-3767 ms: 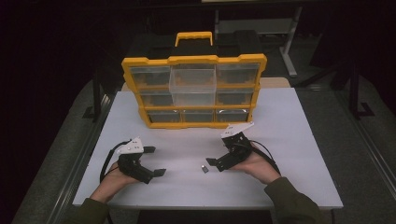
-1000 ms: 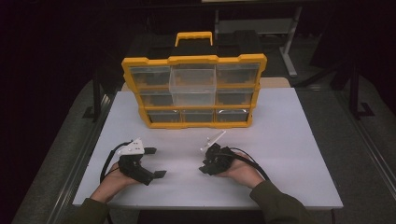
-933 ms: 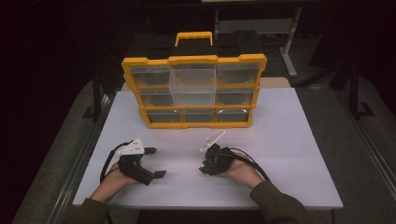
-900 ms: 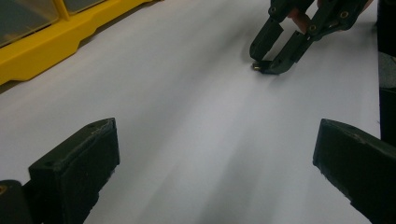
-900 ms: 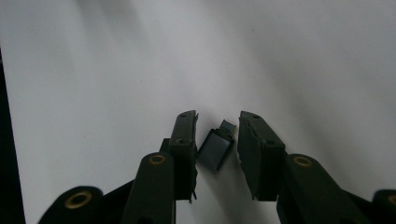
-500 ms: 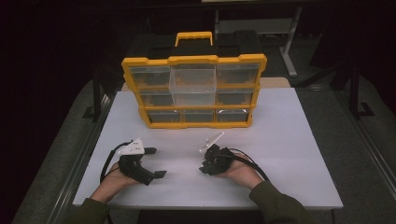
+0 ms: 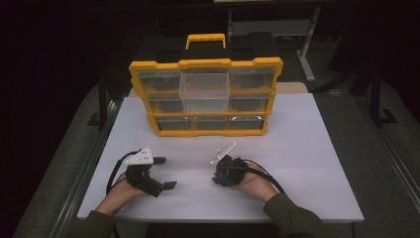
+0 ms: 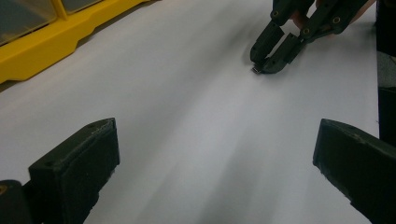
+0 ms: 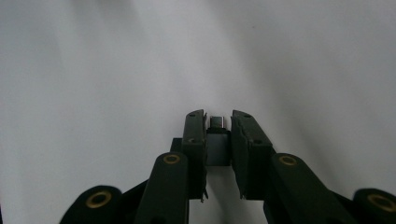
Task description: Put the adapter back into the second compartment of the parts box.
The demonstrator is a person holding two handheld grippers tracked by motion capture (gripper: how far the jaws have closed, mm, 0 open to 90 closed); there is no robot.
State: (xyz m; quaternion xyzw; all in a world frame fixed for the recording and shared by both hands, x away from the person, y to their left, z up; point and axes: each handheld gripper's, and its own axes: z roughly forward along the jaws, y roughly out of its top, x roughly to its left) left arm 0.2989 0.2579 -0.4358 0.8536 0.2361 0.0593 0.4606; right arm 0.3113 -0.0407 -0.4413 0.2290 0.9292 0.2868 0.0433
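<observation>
Against the frame of a few seconds back, the right gripper (image 7: 216,179) has shifted from right of centre toward the lower middle of the high view, onto the small grey adapter (image 9: 217,142) that then lay bare on the white surface (image 7: 307,148). Its fingers (image 9: 194,135) have just been closing and now pinch the adapter between the pads, the metal plug end poking out past the tips; the piece sits low, at or just on the surface. The left gripper view catches the same grip at upper right (image 8: 267,63). Left gripper (image 7: 159,173), lower left of the high view, unchanged in place, fingers (image 8: 77,163) spread wide with nothing between them. Yellow organizer case (image 7: 205,96) stands upright at upper centre, well apart from both grippers. Nothing stands between the grippers and the case.
</observation>
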